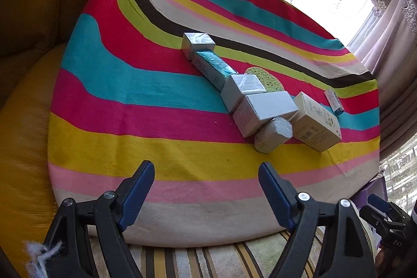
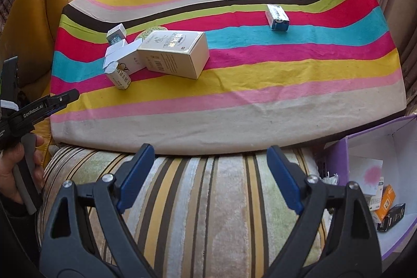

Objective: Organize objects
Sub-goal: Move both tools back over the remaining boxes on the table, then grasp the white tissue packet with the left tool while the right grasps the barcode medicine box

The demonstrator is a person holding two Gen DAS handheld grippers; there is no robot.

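Nearest you, your left gripper (image 1: 206, 173) hangs over the near edge of the striped cloth (image 1: 130, 106), its fingers (image 1: 140, 189) spread wide with nothing between them. Your right gripper (image 2: 209, 156) sits over the striped cushion (image 2: 198, 199) just short of that cloth, fingers equally wide apart and empty.

Take the big cream box (image 2: 174, 54) as your landmark. Touching its left side is a cluster: a white box (image 1: 263, 108), a small round tub (image 1: 273, 134) lying on its side at the near end, then a silver box (image 1: 241, 90), a long teal box (image 1: 213, 67) and another silver box (image 1: 198, 43) running away in a line. A green sponge (image 1: 263, 77) lies just behind the cluster. Well to the right of the cream box, a small blue and white box (image 2: 277, 17) stands alone.

Off the cloth, near and right of the cream box, a purple bin (image 2: 336, 163) holds a few small packets (image 2: 385, 202).
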